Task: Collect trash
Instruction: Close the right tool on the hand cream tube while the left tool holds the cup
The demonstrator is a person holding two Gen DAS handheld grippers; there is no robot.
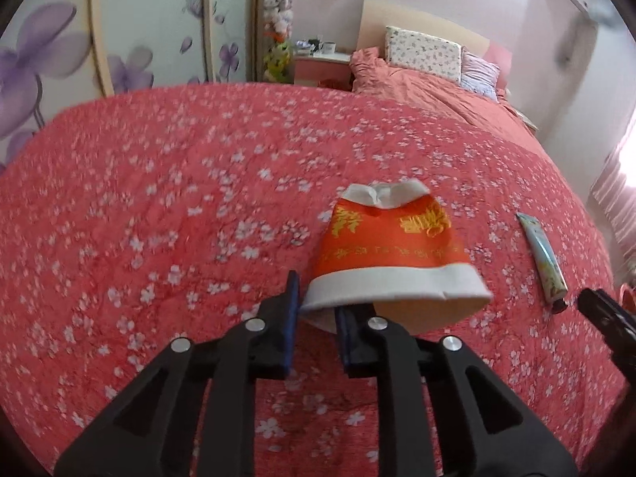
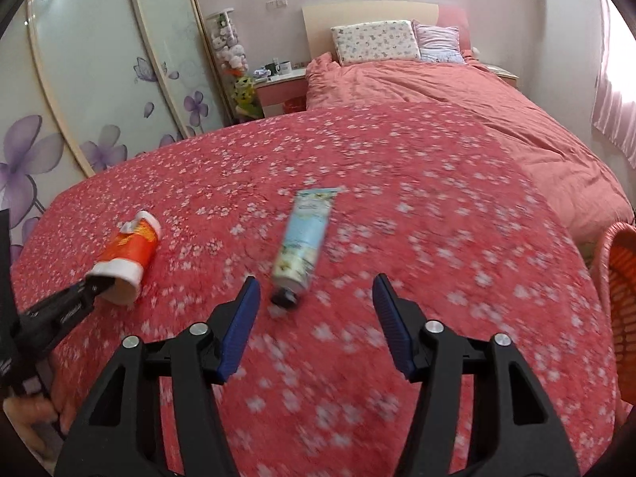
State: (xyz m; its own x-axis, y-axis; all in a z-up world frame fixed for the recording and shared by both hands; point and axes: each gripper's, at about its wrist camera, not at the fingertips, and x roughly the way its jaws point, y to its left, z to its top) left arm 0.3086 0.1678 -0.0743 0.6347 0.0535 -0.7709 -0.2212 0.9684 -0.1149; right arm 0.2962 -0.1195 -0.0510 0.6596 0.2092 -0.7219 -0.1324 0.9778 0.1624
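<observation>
Crumpled orange-and-white paper cup [image 1: 391, 254], lying sideways.

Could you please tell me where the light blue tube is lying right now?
In the right wrist view the light blue tube lies on the red floral bedspread, just ahead of the open right tongs, right of the crushed paper cup and left of the orange basket.

Left tongs [image 1: 316, 310] nearly closed, pointing steeply down; right tongs [image 2: 316, 298] spread apart, likewise angled downward.
</observation>
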